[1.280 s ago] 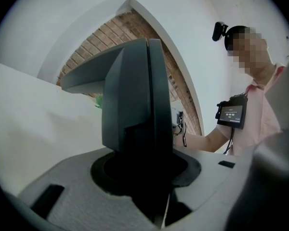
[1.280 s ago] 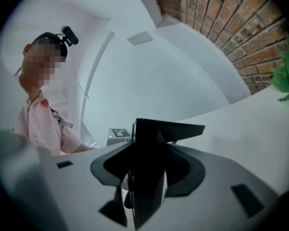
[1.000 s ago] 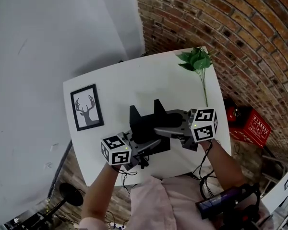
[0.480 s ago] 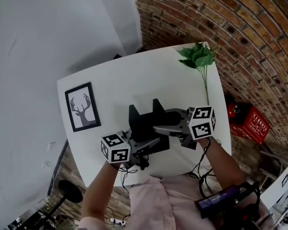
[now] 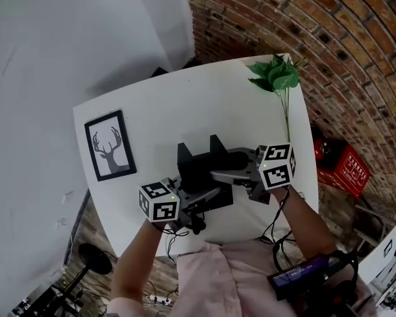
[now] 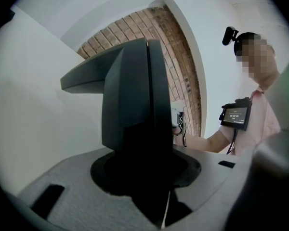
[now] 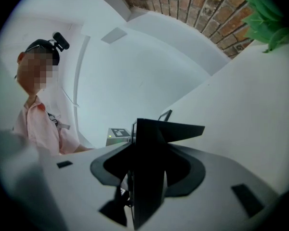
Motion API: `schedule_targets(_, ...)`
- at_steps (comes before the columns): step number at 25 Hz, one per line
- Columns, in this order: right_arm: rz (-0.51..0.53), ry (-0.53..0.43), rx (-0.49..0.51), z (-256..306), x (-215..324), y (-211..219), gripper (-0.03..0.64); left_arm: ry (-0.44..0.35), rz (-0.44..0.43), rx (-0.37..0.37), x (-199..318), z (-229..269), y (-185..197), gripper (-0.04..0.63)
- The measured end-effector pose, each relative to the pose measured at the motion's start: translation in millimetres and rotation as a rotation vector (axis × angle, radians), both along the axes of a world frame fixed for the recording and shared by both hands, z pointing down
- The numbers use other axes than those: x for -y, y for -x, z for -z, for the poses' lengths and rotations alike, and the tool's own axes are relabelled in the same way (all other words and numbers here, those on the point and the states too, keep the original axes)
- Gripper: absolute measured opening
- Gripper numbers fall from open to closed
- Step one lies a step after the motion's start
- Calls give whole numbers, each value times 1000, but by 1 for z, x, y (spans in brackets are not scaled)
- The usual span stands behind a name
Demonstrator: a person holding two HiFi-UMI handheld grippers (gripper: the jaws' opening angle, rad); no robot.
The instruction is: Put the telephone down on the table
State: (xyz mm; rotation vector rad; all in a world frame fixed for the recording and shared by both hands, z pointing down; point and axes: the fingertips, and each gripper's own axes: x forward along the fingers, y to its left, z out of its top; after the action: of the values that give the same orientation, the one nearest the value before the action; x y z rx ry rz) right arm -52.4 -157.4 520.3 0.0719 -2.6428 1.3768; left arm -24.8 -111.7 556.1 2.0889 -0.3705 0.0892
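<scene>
The telephone [image 5: 199, 170] is a black, angular body with two raised prongs, held over the near half of the white table [image 5: 185, 107]. My left gripper [image 5: 201, 200] is shut on its near left side, and my right gripper [image 5: 226, 176] is shut on its right side. In the left gripper view the telephone [image 6: 135, 114] fills the space between the jaws of the left gripper [image 6: 144, 189]. The right gripper view shows the telephone's thin black edge [image 7: 151, 158] clamped in the right gripper [image 7: 144, 186]. I cannot tell whether the telephone touches the table.
A framed deer picture [image 5: 109, 147] lies at the table's left side. A green leafy sprig [image 5: 277, 78] lies at the far right corner, also seen as the sprig [image 7: 269, 13] in the right gripper view. A red crate [image 5: 343, 170] stands on the floor beside the brick wall [image 5: 330, 38].
Both grippers have sunk a little toward the table with the telephone still clamped between them, and both have rolled slightly.
</scene>
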Motion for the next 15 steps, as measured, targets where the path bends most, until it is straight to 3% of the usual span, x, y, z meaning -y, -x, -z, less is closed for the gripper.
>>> schedule_targets(15, -5, 99, 33, -19, 7, 0, 199, 155, 4, 4, 2, -14, -1, 169)
